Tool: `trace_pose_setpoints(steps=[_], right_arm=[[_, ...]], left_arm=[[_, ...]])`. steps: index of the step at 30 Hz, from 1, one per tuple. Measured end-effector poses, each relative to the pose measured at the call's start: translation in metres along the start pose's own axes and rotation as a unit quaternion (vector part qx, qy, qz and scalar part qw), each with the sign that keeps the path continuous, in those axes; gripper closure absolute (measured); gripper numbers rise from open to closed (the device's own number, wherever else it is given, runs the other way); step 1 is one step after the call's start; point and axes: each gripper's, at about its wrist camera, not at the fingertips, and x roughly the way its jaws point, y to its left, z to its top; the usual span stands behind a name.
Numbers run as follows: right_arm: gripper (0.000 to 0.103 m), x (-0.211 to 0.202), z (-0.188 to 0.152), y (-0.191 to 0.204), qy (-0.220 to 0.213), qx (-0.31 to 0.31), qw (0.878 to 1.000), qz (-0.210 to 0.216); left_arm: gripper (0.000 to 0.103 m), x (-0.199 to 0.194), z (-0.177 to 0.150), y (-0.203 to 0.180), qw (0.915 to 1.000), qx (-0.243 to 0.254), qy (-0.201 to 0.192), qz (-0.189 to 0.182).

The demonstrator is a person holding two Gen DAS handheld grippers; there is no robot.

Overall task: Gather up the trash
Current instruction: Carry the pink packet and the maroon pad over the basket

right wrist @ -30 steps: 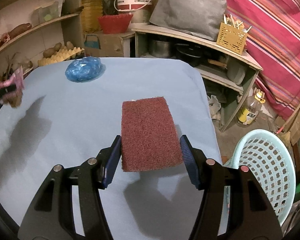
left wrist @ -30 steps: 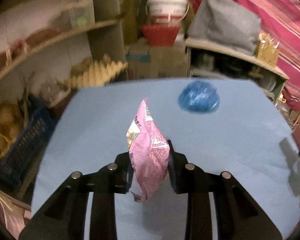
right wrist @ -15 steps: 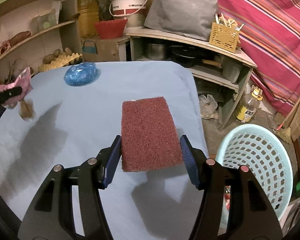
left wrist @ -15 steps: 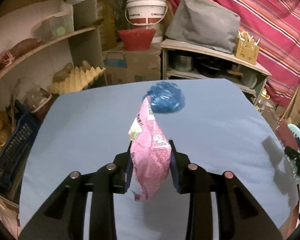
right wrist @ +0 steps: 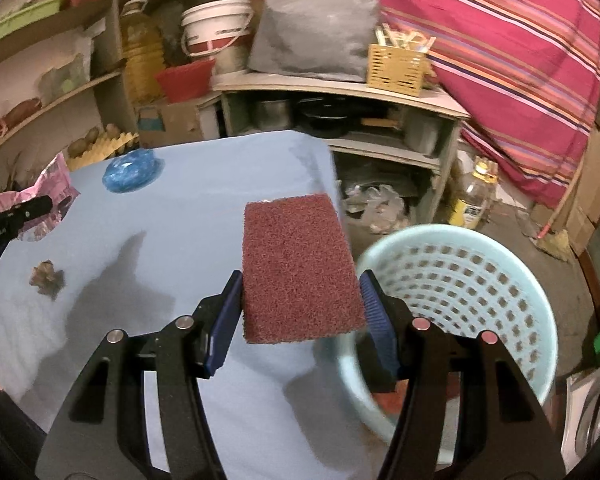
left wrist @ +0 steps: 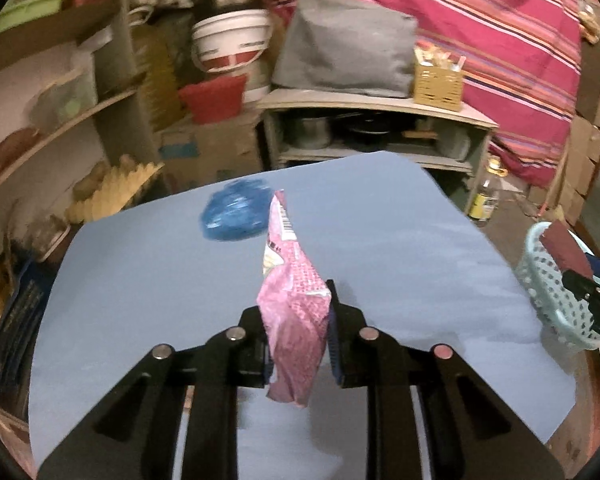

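A crumpled blue plastic bag [right wrist: 130,171] lies near the far left corner of the blue-covered tabletop [right wrist: 204,200]; a small brown scrap [right wrist: 46,278] lies by its left edge. A pale perforated plastic basket [right wrist: 460,300] stands on the floor beside the tabletop's right edge.

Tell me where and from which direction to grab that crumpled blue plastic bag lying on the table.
Grip the blue plastic bag across the top of its bunched mound, coming straight down from above. It lies low and wide on the table, so a sideways approach would likely just push it along; pinching its raised folds should gather the soft plastic.
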Motion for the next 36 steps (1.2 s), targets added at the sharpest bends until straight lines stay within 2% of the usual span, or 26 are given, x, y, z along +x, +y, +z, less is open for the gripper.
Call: trace_pose_setpoints(steps=[13,20,24,30,36], right_arm=[[0.044,-0.037,-0.029,-0.115,-0.021,0.083,0.995,-0.058],[0.044,-0.045,-0.038,-0.156,-0.027,0.117,0.989,-0.086],[0.044,-0.036,-0.039,-0.164,-0.023,0.129,0.987,-0.091],[0.043,-0.016,-0.035,-0.166,-0.015,0.133,0.986,-0.099],[0.034,-0.016,-0.032,-0.173,-0.018,0.147,0.984,-0.101]], left_arm=[[0.081,0.007,0.018,-0.134,0.9952,0.044,-0.020,-0.086],[0.081,0.006,0.025,-0.207,0.9892,0.068,-0.039,-0.124],[0.081,0.011,0.026,-0.241,0.9864,0.073,-0.050,-0.139],[0.081,0.026,0.025,-0.263,0.9871,0.070,-0.039,-0.138],[0.081,0.033,0.024,-0.267,0.9886,0.064,-0.035,-0.132]])
